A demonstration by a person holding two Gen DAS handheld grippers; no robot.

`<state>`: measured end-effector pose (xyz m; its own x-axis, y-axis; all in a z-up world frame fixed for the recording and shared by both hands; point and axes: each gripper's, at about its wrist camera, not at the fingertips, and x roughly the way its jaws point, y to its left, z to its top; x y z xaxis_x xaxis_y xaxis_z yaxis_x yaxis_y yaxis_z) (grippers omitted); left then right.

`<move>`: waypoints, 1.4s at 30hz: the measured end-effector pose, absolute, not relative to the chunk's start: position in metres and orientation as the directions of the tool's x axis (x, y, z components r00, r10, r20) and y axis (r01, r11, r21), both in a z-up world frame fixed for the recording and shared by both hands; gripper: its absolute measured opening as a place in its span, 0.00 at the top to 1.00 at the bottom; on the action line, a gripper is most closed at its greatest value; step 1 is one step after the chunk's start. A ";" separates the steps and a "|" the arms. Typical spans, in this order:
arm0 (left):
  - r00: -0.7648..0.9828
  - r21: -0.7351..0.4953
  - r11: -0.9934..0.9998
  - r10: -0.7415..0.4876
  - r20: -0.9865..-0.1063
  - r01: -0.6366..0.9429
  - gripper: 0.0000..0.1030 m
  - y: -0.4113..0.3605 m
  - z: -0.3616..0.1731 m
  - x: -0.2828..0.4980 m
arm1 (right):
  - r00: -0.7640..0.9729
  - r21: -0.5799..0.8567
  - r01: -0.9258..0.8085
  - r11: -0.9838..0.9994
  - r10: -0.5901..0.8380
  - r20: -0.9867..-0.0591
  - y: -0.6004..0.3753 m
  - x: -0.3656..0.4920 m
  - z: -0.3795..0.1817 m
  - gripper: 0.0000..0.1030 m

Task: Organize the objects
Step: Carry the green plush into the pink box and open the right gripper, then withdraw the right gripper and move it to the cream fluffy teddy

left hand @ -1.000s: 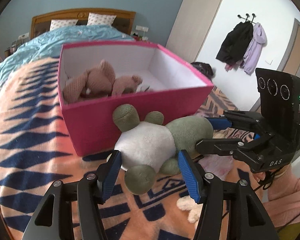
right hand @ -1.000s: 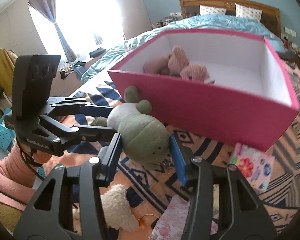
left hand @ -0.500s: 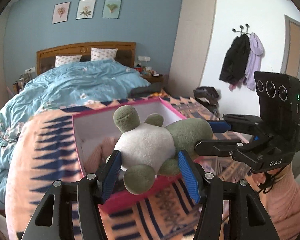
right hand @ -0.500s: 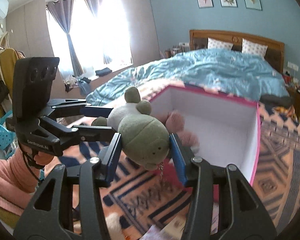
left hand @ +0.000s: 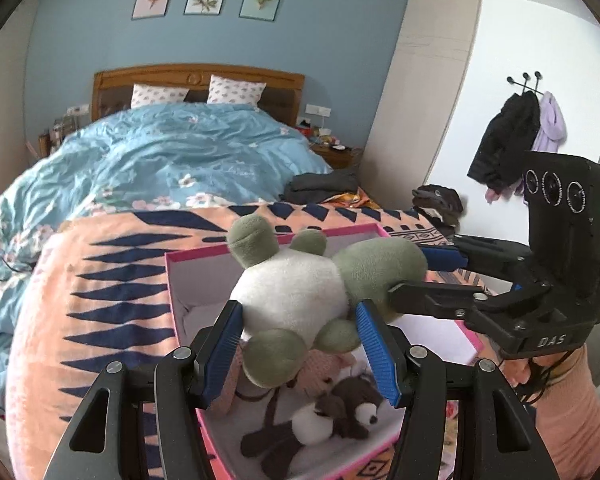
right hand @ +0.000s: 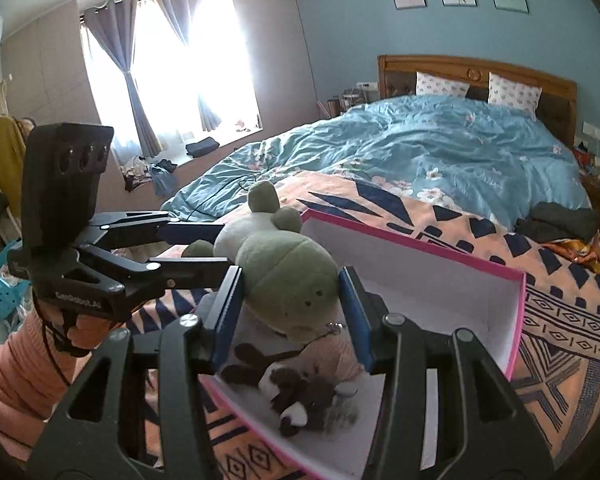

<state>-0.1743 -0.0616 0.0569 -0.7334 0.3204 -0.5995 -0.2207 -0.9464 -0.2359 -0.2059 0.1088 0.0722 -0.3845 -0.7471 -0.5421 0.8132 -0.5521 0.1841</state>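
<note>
the bed [left hand: 112, 168] has a wooden headboard [right hand: 476, 70] against the blue wall, with two patterned pillows [left hand: 158, 96] leaning at its foot. a rumpled blue quilt [right hand: 440, 148] with small flowers covers the upper part of the mattress. over the near end lies an orange blanket [left hand: 100, 280] printed with dark blue triangles and diamond bands. directly on this blanket sits a pink box [right hand: 518, 316] with white inner walls, open at the top. at the far edge of the blanket, by the quilt, rests a pile of dark folded clothes [left hand: 324, 184], with a bit of bright orange cloth [right hand: 572, 248] just beside it.
</note>
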 end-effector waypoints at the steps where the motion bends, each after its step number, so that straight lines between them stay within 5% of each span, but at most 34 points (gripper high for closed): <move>1: -0.724 -0.242 -0.943 0.330 -0.606 -0.227 0.43 -0.061 0.053 -0.181 | -0.386 0.181 0.810 -0.559 -0.738 -0.553 0.105 -0.212 0.070 0.50; 3: -0.717 -0.223 -0.950 0.312 -0.624 -0.219 0.49 -0.059 0.048 -0.191 | -0.378 0.177 0.806 -0.565 -0.721 -0.581 0.097 -0.224 0.062 0.51; 10: -0.673 -0.267 -0.950 0.304 -0.674 -0.162 0.49 -0.073 0.018 -0.223 | -0.333 0.218 0.782 -0.585 -0.686 -0.647 0.079 -0.266 0.037 0.52; 23: -0.683 -0.171 -0.981 0.185 -0.706 -0.089 0.49 -0.077 0.013 -0.236 | -0.301 0.338 0.690 -0.641 -0.678 -0.671 0.061 -0.316 0.024 0.53; 27: -0.677 -0.156 -0.985 0.168 -0.717 -0.079 0.49 -0.077 0.008 -0.237 | -0.310 0.310 0.608 -0.731 -0.577 -0.755 0.063 -0.335 0.003 0.53; 31: -0.672 -0.149 -0.986 0.163 -0.722 -0.078 0.48 -0.078 0.006 -0.237 | -0.302 0.303 0.565 -0.767 -0.535 -0.789 0.072 -0.340 -0.010 0.41; 42: -0.681 -0.100 -0.992 0.123 -0.722 -0.073 0.47 -0.071 0.007 -0.234 | -0.253 0.259 0.652 -0.713 -0.526 -0.812 0.045 -0.326 -0.022 0.48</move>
<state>-0.2337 -0.0708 0.0070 -0.6806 0.1227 -0.7223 -0.0729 -0.9923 -0.0998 -0.3261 0.0449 -0.0218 -0.2530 -0.5260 -0.8120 0.6521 -0.7127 0.2586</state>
